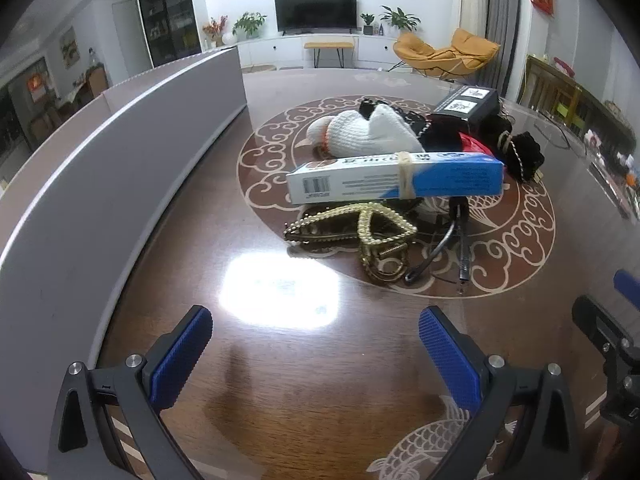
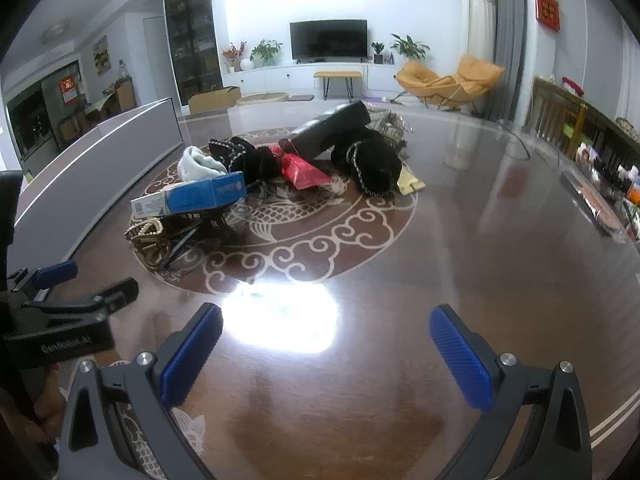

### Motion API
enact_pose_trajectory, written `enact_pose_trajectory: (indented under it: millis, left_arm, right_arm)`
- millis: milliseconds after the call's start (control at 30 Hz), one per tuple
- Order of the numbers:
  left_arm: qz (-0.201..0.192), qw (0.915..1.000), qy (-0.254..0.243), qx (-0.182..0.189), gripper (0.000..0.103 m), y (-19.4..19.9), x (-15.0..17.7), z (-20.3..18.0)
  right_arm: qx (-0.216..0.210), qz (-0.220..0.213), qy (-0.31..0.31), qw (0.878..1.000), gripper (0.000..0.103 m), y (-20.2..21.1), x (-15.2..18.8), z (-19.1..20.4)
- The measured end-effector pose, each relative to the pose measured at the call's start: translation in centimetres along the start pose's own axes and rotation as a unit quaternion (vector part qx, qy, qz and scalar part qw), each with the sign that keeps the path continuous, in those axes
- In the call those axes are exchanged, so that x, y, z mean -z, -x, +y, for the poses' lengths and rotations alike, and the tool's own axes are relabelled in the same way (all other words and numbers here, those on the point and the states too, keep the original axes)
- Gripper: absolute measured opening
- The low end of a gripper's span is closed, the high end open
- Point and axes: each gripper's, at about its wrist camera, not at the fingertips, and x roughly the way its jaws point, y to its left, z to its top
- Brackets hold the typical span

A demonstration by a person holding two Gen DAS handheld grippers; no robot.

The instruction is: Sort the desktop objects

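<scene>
Your left gripper and right gripper both hang released over bare desk, holding nothing. Ahead, the pile sits tangled: blue box resting on the pearl clip and black cable. Pull the box carelessly and the cable drags everything. Only your right view reveals the red packet.

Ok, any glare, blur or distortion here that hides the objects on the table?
Left wrist view: a blown-out ceiling-light glare patch on the glossy table, short of the pile; the blue and white box stays sharp; fisheye bends the grey bin wall. Right wrist view: a similar glare patch, and the back wall is overexposed.
</scene>
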Motion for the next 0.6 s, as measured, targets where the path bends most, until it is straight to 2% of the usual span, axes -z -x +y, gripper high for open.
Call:
enact_pose_trajectory:
  millis: [600]
  left_arm:
    - [0.003,0.9998,-0.017,0.013,0.103,-0.22,0.42,-0.78]
  right_arm:
    - [-0.016,0.005,-0.034,0.999,0.103,-0.87,0.53,-0.95]
